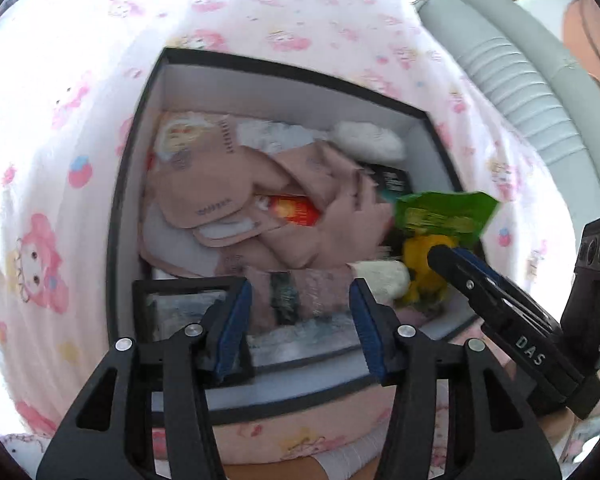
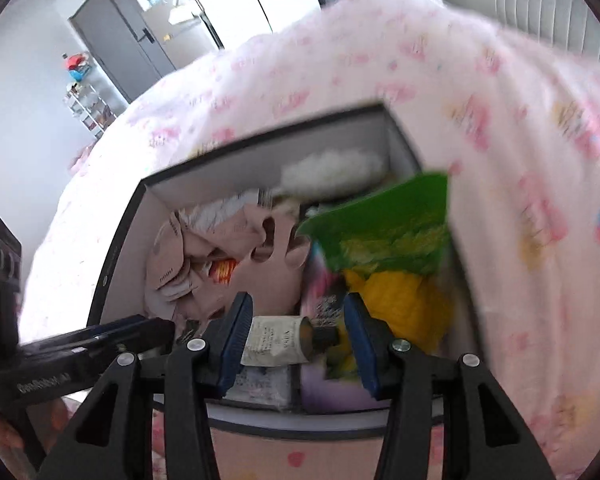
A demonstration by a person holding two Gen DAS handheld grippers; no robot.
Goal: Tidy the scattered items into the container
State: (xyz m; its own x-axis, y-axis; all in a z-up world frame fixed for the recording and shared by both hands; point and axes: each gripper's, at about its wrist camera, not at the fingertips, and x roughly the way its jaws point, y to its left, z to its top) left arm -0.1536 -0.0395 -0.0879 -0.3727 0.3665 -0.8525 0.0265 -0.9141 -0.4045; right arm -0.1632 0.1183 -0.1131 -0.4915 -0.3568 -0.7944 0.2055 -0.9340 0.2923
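A dark-rimmed box (image 1: 118,200) with white walls sits on a pink-patterned bedsheet. It holds pink cloth items (image 1: 260,200), a red packet (image 1: 296,210), white fluff (image 1: 368,140) and a tube (image 2: 278,342). A green and yellow snack bag (image 1: 440,216) lies at the box's right side, also in the right wrist view (image 2: 388,240). My left gripper (image 1: 300,320) is open and empty above the box's near edge. My right gripper (image 2: 298,340) is open above the box's near part, over the tube; in the left wrist view (image 1: 444,258) its tip is at the bag.
The box rests on a bed with a pink cartoon sheet (image 1: 60,160). A grey padded headboard (image 1: 520,92) is at the right. A grey door (image 2: 116,40) and a shelf rack (image 2: 88,108) stand far left in the room.
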